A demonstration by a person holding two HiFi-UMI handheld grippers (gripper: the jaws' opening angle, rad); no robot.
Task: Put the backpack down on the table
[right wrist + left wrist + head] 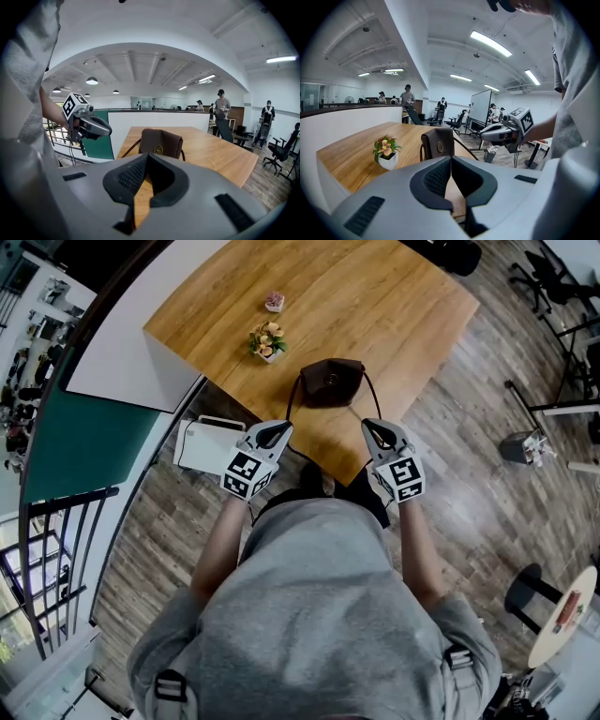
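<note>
A brown leather backpack (330,382) stands upright near the front corner of the wooden table (403,315). Its thin dark straps trail toward me on both sides. My left gripper (282,427) hovers at the table's edge, just short of the bag and to its left, jaws shut with nothing seen between them. My right gripper (373,426) mirrors it on the right, also shut and empty. In the left gripper view the backpack (437,144) sits straight ahead beyond the closed jaws of the left gripper (451,161). In the right gripper view the backpack (161,143) sits just past the right gripper (146,157).
A small potted flower (268,341) stands on the table left of the bag, with a little pink object (274,302) farther back. A white box (208,443) sits on the floor by the table's left edge. A stool (530,592) and office chairs stand to the right; people stand far off.
</note>
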